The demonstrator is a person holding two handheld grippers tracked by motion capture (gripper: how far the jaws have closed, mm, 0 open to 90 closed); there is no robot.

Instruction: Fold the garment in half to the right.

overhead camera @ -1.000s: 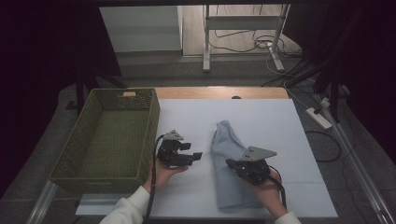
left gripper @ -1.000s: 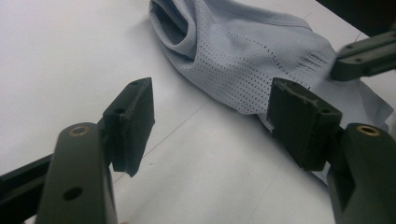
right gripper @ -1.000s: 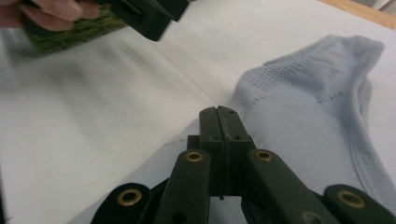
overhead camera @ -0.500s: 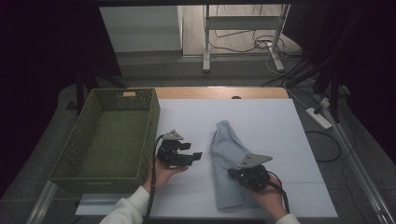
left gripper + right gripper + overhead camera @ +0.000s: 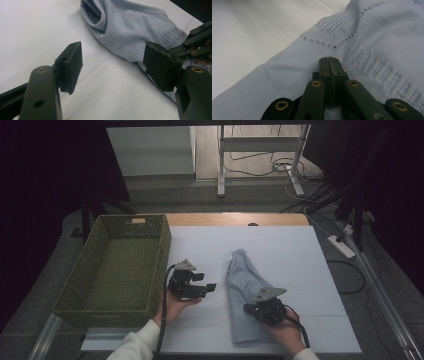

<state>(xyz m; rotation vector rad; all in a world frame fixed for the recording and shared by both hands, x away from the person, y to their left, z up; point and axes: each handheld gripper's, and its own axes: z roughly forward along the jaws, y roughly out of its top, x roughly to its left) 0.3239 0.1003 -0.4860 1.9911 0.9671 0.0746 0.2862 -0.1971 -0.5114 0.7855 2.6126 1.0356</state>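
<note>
A pale blue knit garment lies folded lengthwise on the white table top, running from the middle toward the front edge. My right gripper is low over its near half, jaws pressed together with the tips against the ribbed cloth; no fold shows between them. To the left of the garment my left gripper hovers open above bare table, its pads wide apart and pointing at the garment's mesh panel. Part of the right gripper shows at that view's right edge.
A deep green woven basket stands empty at the table's left, close to my left hand. Bare white surface lies right of the garment. Beyond the table's far edge are a desk frame and cables on the floor.
My right gripper has sunk onto the garment and drawn slightly toward the front edge. The left gripper and the garment have stayed where they were.
</note>
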